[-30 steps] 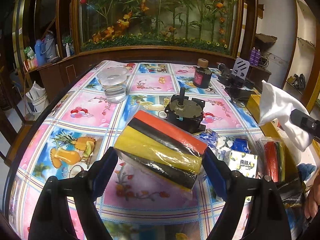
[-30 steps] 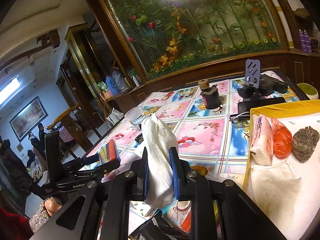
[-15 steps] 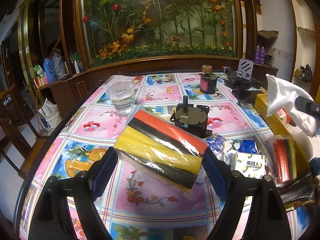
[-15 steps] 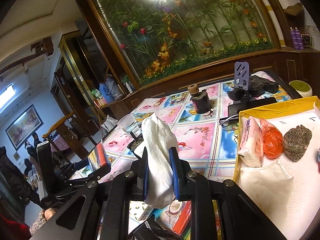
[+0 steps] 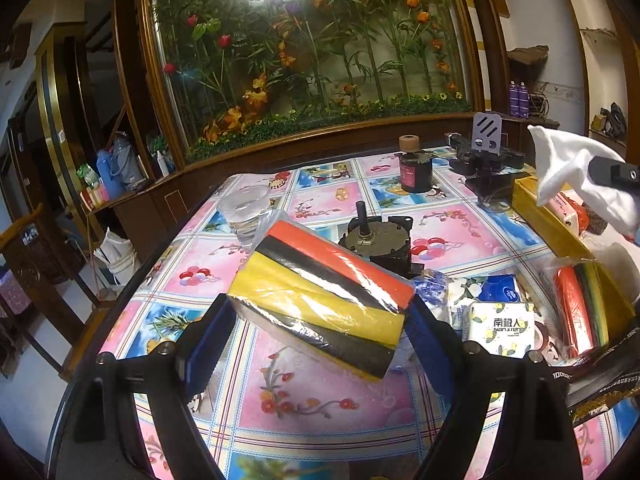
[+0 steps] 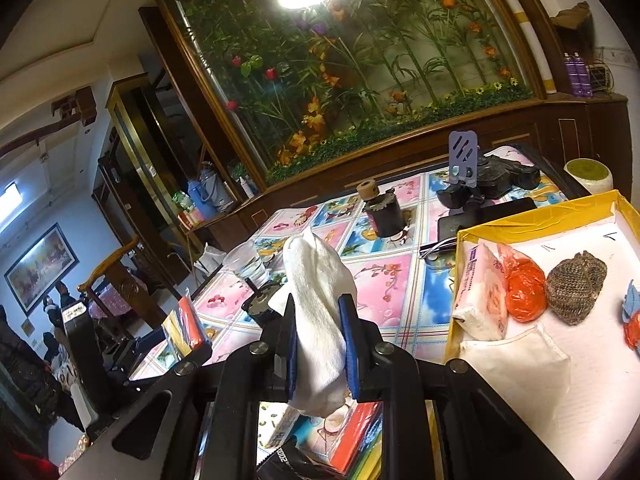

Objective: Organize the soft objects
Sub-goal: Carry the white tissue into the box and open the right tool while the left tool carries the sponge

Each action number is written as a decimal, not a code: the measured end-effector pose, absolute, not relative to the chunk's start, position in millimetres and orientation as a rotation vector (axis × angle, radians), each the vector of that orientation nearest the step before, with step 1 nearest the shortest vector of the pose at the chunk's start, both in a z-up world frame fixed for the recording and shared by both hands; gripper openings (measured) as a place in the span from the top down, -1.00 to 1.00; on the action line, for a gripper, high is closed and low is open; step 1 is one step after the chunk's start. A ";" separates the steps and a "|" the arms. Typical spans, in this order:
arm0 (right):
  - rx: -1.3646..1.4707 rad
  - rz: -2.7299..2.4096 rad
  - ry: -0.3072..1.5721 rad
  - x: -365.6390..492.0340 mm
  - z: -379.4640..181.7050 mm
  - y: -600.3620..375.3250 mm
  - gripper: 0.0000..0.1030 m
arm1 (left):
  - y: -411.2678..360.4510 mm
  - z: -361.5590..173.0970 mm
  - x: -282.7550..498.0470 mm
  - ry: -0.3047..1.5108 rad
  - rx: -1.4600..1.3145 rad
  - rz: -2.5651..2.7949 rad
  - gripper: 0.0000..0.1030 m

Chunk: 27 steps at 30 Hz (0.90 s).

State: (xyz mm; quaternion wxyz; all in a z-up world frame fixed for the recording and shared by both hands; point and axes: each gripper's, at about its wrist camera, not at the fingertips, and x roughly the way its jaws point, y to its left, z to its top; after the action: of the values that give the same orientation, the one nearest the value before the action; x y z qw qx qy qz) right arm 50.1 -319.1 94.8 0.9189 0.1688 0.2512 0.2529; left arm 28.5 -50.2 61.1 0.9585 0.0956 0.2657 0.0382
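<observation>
Here the sponge pack, a wrapped bundle of yellow, black and orange strips, is held above the tabletop near its left edge, tilted, with the left gripper pressed on its two ends. The white cloth is pinched between the fingers of the right gripper, also lifted, just beside the left wall of the yellow box that stands at the right edge of the tabletop. In the box a tissue pack, an orange bag, a knitted pouch and a white mask lie together near the left wall.

I think the plastic wrap of the sponge pack is slippery and the pack is soft, so the ends can slide out of the pads if the grip is weak, and then it may fall on the motor or against the plastic cup, which seems to have water in it. The way to the box passes over the tissue packets and a second sponge pack at the right edge, so a low carry can push them. The cloth hangs loose under and over the fingers; it can catch on the box wall, or it can cover the things already inside. Both grippers go to the same side, so they may touch each other near the box
</observation>
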 end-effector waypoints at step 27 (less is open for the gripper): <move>0.625 -0.014 0.423 41.9 93.7 -469.6 0.60 | -187.6 92.2 20.7 0.516 0.061 -0.339 -0.63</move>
State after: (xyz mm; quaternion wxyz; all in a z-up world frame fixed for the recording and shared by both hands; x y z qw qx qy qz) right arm 41.9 -469.6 93.7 0.9297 0.3050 0.2065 -0.0069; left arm 20.7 -187.6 92.2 0.9522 0.0302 0.2540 -0.1668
